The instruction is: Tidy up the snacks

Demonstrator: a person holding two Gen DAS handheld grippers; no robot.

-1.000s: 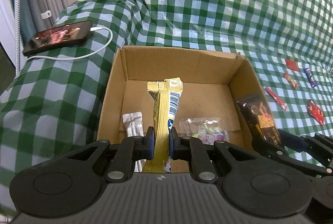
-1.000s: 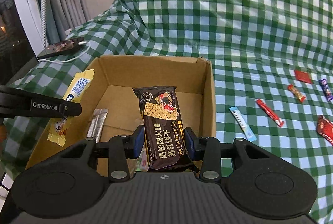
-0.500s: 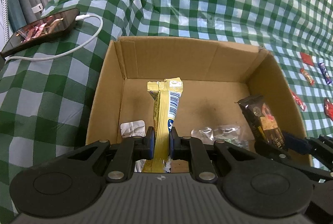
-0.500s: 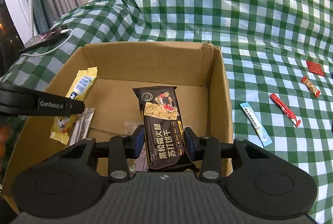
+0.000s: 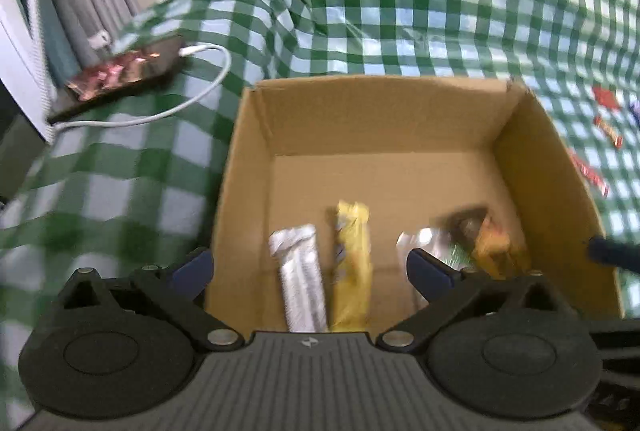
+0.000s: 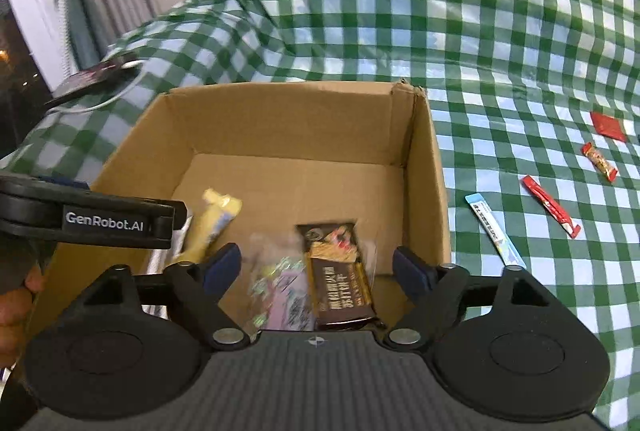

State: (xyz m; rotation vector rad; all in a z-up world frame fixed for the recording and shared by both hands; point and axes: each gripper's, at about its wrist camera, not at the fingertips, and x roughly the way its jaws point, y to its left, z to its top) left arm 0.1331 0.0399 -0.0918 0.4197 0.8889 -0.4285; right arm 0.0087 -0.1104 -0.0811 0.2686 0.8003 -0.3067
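Note:
An open cardboard box (image 5: 380,119) (image 6: 288,119) sits on the green checked cloth. My left gripper (image 5: 310,271) is open above the box's near side. Below it a yellow snack pack (image 5: 352,267) lies on the box floor beside a silver pack (image 5: 300,279). My right gripper (image 6: 318,267) is open over the box. A dark brown cracker pack (image 6: 340,271) lies below it, next to a clear bag of sweets (image 6: 276,291). The yellow pack (image 6: 214,223) also shows in the right wrist view, partly behind the left gripper's arm.
Loose snacks lie on the cloth right of the box: a light blue stick (image 6: 494,229), a red stick (image 6: 550,207), a small red-orange bar (image 6: 600,163) and a red square packet (image 6: 608,127). A phone (image 5: 124,71) on a white cable (image 5: 180,107) lies at the left.
Both grippers have opened. The yellow pack and the dark cracker pack have dropped onto the box floor. Both grippers have drawn back and up a little.

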